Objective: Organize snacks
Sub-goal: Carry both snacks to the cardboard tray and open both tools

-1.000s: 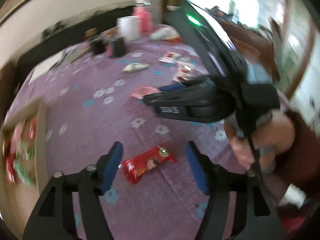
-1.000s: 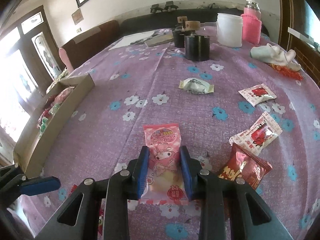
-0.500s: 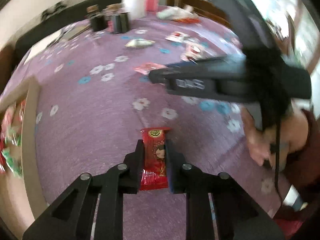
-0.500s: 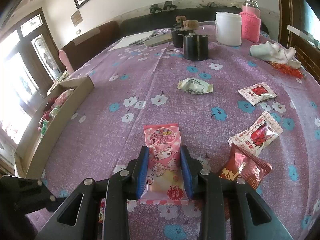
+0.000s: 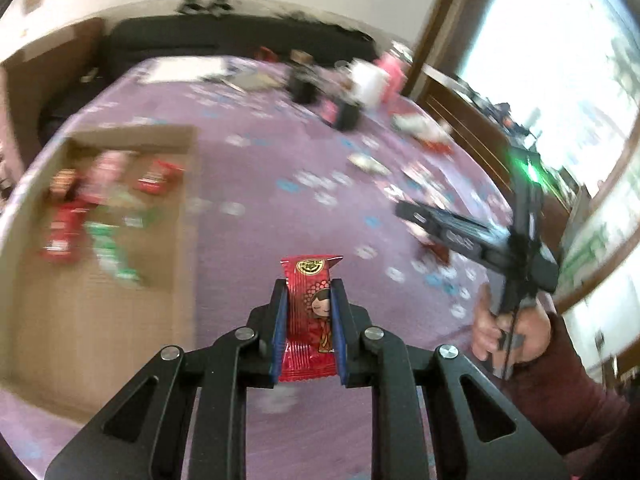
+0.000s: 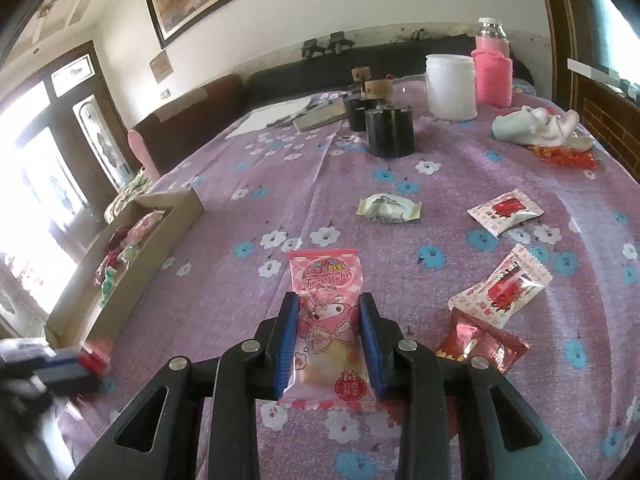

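**A:** The left gripper (image 5: pixel 308 322) had its blue pads pinched on the long sides of a red snack packet (image 5: pixel 308 320) with a cartoon girl printed on it, top edge poking out past the fingertips, the packet clear of the cloth.

**B:** And the right gripper (image 6: pixel 329 340) had its jaws pressed onto a pink marshmallow packet (image 6: pixel 328 320), low over the purple flowered tablecloth (image 6: pixel 360 168). Whether that one was lifted or resting on the cloth, I couldn't tell.

**A:** How would those wrappers handle, by your reckoning?

**B:** Light, I'd say, and slick. Thin foil and film, soft filling, so they'd crumple rather than break. A hold across the middle of the long edges, as both had, looked the safest; a grip at the crimped end might let the packet swing or slide out.

**A:** Poses?

**B:** Both grippers pointed forward and down at the table. The left one's view was smeared, facing the cardboard box (image 5: pixel 100 300) at its left, where red and green packets already lay. The right hand (image 5: pixel 508 332), in a dark red sleeve, gripped its tool's handle off to the side.

**A:** More to sort?

**B:** Plenty: a pale packet (image 6: pixel 388 209), two white-and-red ones (image 6: pixel 505 212) (image 6: pixel 502 286) and a dark red one (image 6: pixel 482 346) lay loose.
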The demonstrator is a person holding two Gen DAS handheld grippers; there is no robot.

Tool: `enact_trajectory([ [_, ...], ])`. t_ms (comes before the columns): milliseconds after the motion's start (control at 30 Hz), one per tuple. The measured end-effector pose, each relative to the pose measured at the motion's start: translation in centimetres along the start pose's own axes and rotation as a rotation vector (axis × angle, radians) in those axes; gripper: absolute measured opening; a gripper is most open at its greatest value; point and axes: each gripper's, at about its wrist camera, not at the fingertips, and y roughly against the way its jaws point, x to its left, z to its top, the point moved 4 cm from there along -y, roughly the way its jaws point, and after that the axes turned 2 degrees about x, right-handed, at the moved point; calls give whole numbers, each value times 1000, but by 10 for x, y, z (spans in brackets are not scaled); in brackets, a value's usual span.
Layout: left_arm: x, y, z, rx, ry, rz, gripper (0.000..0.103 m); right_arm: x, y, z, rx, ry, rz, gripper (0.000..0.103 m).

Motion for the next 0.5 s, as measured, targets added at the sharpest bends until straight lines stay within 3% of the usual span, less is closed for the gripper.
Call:
enact_trajectory([
  [100,44,20,7,-28,56,104,17,8,3,3,3,8,-3,31],
  [233,102,26,8,-14,154,214,17,42,13,9,18,44,55,30],
  [500,169,18,2,24,276,286,17,135,-1,18,109,140,188,30],
])
